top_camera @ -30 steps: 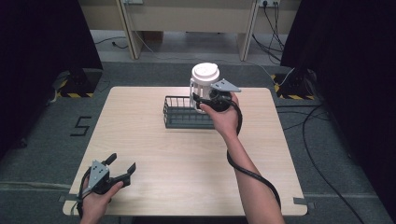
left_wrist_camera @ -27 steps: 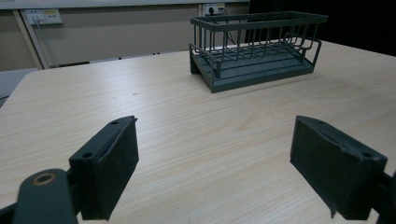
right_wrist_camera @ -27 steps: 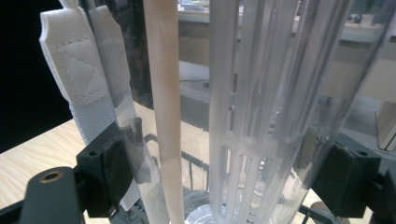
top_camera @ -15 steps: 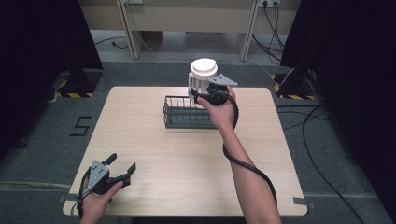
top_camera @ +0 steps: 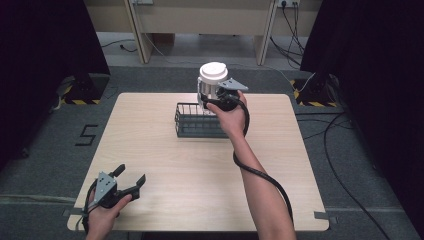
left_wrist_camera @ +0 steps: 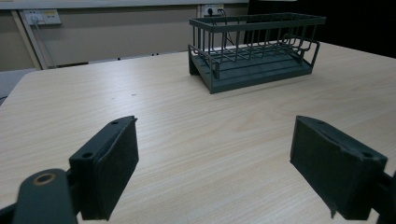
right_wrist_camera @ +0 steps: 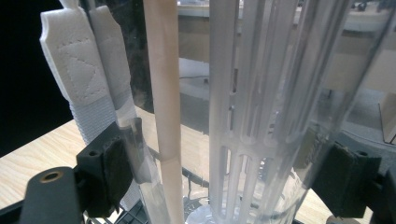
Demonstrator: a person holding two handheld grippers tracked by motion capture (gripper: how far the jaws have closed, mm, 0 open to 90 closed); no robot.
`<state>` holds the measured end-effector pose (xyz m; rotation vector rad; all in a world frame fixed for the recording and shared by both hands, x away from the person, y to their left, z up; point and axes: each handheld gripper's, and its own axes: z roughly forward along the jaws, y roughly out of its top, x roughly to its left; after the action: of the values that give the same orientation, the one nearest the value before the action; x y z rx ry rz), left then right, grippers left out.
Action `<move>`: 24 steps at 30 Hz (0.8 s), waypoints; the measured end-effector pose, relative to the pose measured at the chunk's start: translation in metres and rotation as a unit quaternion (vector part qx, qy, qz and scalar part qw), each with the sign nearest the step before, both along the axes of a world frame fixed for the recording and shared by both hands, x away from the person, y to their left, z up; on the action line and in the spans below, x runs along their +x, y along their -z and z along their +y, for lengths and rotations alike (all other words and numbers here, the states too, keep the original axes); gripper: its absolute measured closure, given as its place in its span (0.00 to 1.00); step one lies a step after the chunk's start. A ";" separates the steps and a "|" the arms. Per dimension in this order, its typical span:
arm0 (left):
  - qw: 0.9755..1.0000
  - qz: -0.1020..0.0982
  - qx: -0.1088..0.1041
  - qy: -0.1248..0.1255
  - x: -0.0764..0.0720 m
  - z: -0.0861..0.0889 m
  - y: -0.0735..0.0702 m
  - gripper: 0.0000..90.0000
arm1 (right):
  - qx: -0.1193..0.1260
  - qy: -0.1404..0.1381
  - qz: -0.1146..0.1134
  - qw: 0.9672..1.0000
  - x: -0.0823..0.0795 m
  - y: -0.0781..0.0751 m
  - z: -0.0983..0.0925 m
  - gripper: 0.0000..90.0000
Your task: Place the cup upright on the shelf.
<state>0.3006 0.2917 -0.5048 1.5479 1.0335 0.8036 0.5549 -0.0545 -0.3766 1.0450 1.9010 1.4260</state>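
Midway, seemingly: right gripper point(top_camera: 212, 98) fingers grasping clear white-lidded bottle point(top_camera: 212, 80) above wire rack point(top_camera: 195, 121); placement pending. Left gripper point(top_camera: 129, 181) released, idle on bench point(top_camera: 150, 150).

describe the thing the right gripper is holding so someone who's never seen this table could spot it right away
Start at the light wooden table and find the dark wire rack near its far edge. At the rack's right end the right gripper clamps a tall clear plastic bottle, upright over the rack. Its round white lid, see-through wall and white strap mark it out from the dark rack.
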 end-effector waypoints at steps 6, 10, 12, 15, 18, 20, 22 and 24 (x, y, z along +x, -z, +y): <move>1.000 0.000 -0.001 0.001 0.000 0.000 0.000 0.16 | -0.001 0.001 0.008 1.000 0.004 0.007 0.004 0.20; 1.000 0.000 -0.001 0.001 0.000 0.000 0.000 0.16 | -0.002 0.003 0.012 1.000 0.007 0.011 0.006 0.20; 1.000 -0.001 -0.001 0.001 0.000 0.000 0.000 0.16 | -0.001 0.004 0.015 1.000 0.008 0.014 0.007 0.20; 1.000 -0.001 -0.001 0.002 0.000 -0.001 0.000 0.16 | -0.002 0.006 0.018 1.000 0.010 0.017 0.009 0.20; 1.000 -0.001 -0.001 0.002 0.000 -0.001 0.000 0.16 | -0.004 0.007 0.019 1.000 0.011 0.020 0.011 0.20; 1.000 -0.001 -0.001 0.002 0.000 -0.001 0.000 0.16 | -0.004 0.009 0.021 1.000 0.012 0.023 0.011 0.20; 1.000 -0.001 -0.003 0.002 0.000 -0.001 0.000 0.16 | -0.004 0.010 0.024 1.000 0.014 0.027 0.012 0.20; 1.000 -0.001 -0.002 0.002 0.000 -0.001 0.000 0.16 | -0.005 0.011 0.024 1.000 0.014 0.029 0.012 0.20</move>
<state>0.3006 0.2911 -0.5047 1.5458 1.0298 0.7984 0.5690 -0.0426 -0.4054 1.1026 1.9216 1.3896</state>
